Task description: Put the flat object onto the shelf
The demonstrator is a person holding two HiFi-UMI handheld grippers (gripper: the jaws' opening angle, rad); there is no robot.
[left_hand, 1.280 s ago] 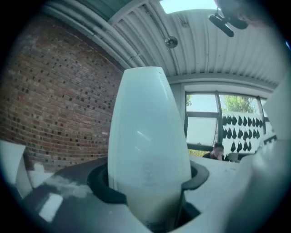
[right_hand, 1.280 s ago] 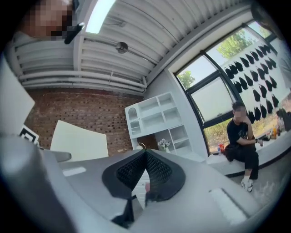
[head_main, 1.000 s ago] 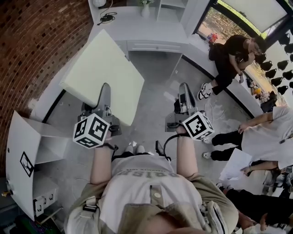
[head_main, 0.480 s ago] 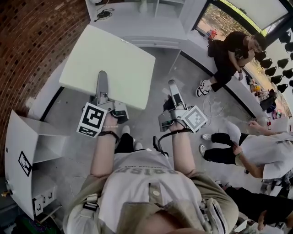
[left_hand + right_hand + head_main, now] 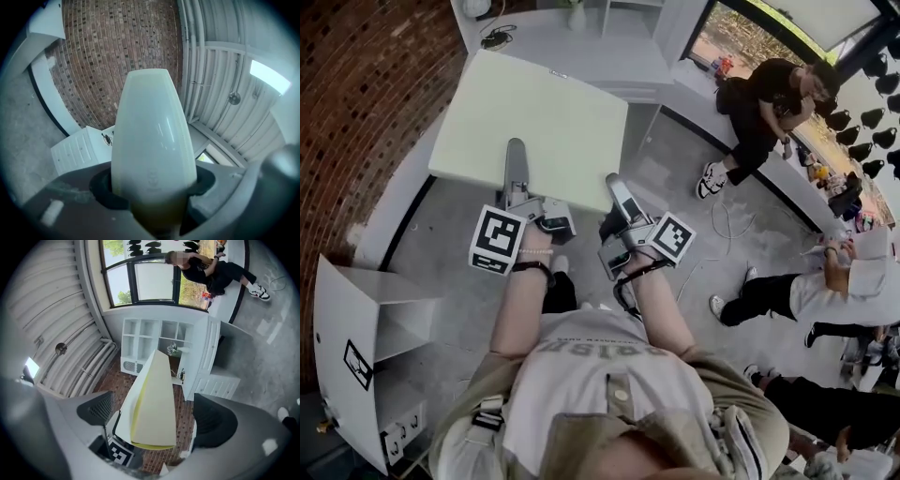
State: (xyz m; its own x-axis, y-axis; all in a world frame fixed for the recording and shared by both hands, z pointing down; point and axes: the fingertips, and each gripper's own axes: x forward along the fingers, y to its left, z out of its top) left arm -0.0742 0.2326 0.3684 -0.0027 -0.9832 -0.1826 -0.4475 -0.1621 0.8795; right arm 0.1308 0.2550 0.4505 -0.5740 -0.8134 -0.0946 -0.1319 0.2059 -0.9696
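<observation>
The flat object is a large pale board (image 5: 539,117), held level over the floor in the head view. My left gripper (image 5: 517,164) is shut on its near edge, with one jaw lying over the top face. In the left gripper view the board (image 5: 152,136) runs edge-on out from between the jaws. My right gripper (image 5: 614,189) is at the board's near right corner and its jaws are opening. In the right gripper view the board (image 5: 152,404) shows between the spread fingers (image 5: 213,423) without touching them. The white shelf unit (image 5: 154,341) stands beyond it.
A brick wall (image 5: 366,84) lies to the left and a white open cabinet (image 5: 356,337) at lower left. A person in black (image 5: 764,103) sits on the ledge at upper right. Another person in white (image 5: 834,291) is at right. A cable (image 5: 722,225) trails on the floor.
The board has swung round and shifted right and nearer. My right gripper has moved left up to the board's corner and its jaws have spread apart. The left grip is unchanged.
</observation>
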